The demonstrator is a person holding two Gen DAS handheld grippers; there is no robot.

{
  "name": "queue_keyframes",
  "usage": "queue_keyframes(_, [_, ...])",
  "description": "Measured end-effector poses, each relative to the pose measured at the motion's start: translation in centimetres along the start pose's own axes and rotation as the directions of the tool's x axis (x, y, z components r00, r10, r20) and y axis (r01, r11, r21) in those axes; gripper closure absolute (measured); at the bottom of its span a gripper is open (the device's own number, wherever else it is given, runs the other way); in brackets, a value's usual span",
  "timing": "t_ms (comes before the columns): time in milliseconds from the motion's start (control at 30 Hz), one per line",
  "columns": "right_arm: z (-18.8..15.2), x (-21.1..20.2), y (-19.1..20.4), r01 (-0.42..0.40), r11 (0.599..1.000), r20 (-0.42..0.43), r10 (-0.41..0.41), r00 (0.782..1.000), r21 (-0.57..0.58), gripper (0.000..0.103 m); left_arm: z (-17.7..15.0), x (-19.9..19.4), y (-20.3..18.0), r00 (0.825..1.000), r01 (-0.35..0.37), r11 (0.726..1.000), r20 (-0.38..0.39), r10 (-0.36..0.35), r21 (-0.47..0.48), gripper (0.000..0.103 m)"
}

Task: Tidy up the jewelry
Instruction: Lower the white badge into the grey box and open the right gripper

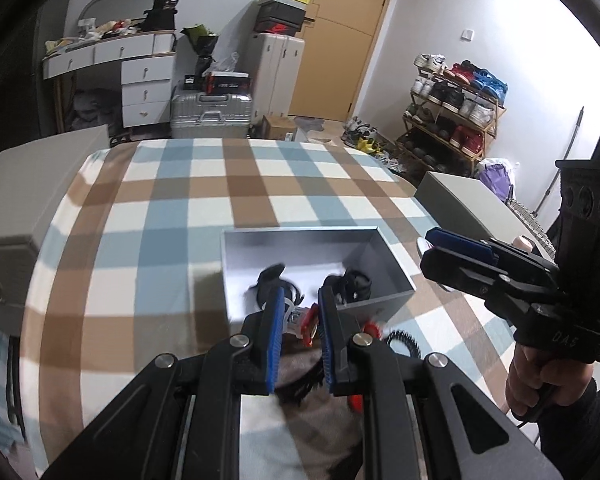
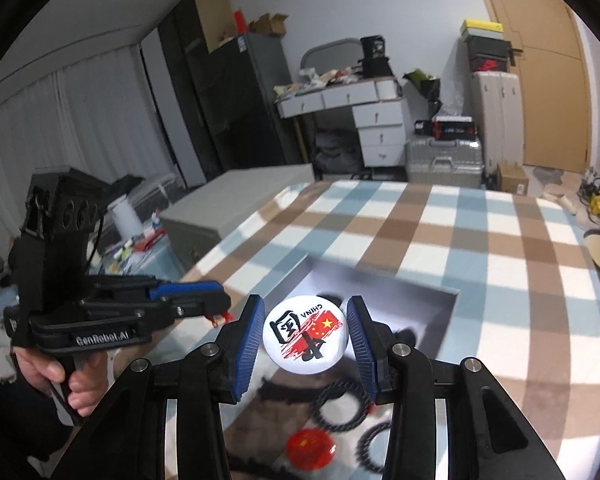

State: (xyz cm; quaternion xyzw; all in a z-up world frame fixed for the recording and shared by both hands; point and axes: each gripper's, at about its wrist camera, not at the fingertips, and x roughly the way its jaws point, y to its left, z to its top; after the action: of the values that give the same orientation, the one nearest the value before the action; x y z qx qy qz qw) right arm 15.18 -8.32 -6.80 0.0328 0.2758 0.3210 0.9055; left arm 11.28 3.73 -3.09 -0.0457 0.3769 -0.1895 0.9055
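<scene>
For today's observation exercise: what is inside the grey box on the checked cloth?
Inside the grey box lie dark bands or bracelets, blurred. The left gripper and its small red-and-white piece cover the near part, so what lies there cannot be seen.

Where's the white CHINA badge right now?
In the right wrist view, the white CHINA badge sits centre frame between the right gripper's blue pads, above the grey box, with the left gripper beside it.

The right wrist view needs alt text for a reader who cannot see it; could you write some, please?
The right gripper holds a round white badge above a grey box on a checked cloth. The left gripper is alongside, holding something small and red.
</scene>
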Motion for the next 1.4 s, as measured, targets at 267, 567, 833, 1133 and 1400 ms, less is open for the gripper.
queue_keyframes(267, [1.5, 1.1, -2.4, 0.015, 1.000, 0.006, -0.015, 1.000, 0.020, 0.061, 2.1, 3.4, -1.0, 0.999, 0.028, 0.999, -0.043, -0.027, 0.027, 0.091])
queue_keyframes(567, [1.3, 4.2, -4.9, 0.024, 0.999, -0.048, -0.022, 0.999, 0.042, 0.061, 2.6, 6.9, -1.2, 0.993, 0.037, 0.998, -0.116, -0.032, 0.042, 0.091])
queue_keyframes(833, [0.3, 5.9, -6.6, 0.027, 0.996, -0.091, -0.019, 0.996, 0.083, 0.061, 2.6, 8.2, -1.2, 0.987, 0.053, 0.998, -0.154, -0.047, 0.033, 0.091])
queue_keyframes(1133, [-0.1, 6.9, -6.6, 0.049, 0.996, -0.128, -0.038, 0.991, 0.081, 0.061, 2.6, 9.2, -0.8, 0.983, 0.096, 0.995, -0.158, -0.094, 0.007, 0.091])
queue_keyframes(1400, [-0.1, 7.4, -6.7, 0.100, 0.993, -0.119, -0.091, 0.989, 0.066, 0.059, 2.9, 9.5, -0.2, 0.985, 0.126, 0.992, -0.123, -0.125, 0.005, 0.088])
